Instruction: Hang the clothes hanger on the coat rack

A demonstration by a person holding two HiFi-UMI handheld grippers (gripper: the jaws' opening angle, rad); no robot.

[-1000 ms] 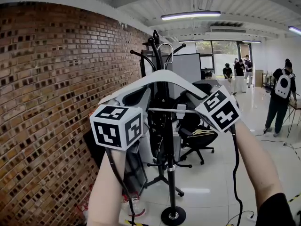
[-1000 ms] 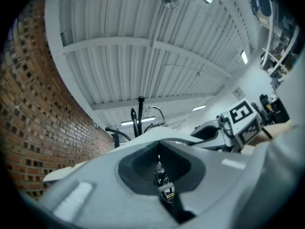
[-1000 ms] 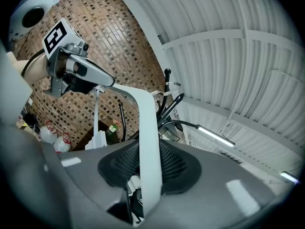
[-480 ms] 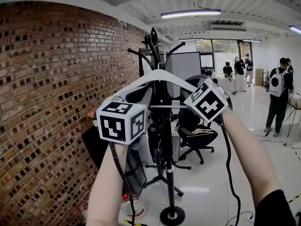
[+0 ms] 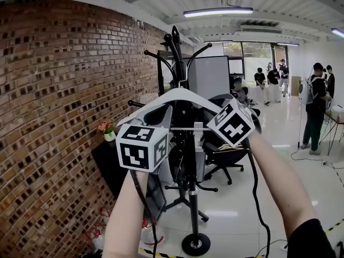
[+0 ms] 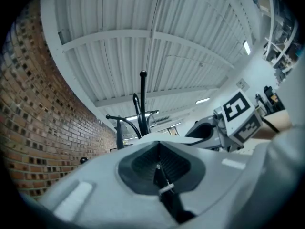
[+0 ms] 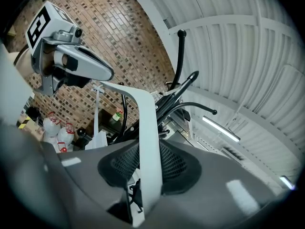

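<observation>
A white clothes hanger (image 5: 183, 92) is held up in front of the black coat rack (image 5: 175, 46), just below its curved top pegs. My left gripper (image 5: 167, 110) is at the hanger's left end, shut on it, with a thin rod showing between the pads (image 6: 159, 171). My right gripper (image 5: 217, 109) is shut on the right arm, and the white arm (image 7: 146, 123) runs up out of its pads. The rack's pegs (image 7: 179, 56) rise just beyond. The hanger's hook is hard to pick out against the pole.
A brick wall (image 5: 64, 117) runs close along the left. The rack's round base (image 5: 195, 244) sits on the glossy floor, with a black office chair (image 5: 226, 156) behind it. A dark low table holds a flower pot (image 5: 109, 134). Several people (image 5: 314, 106) stand far right.
Both grippers have sunk a little with the hanger and moved closer to the rack. The right gripper's cube has shifted left in the head view. Both grips are unchanged.
</observation>
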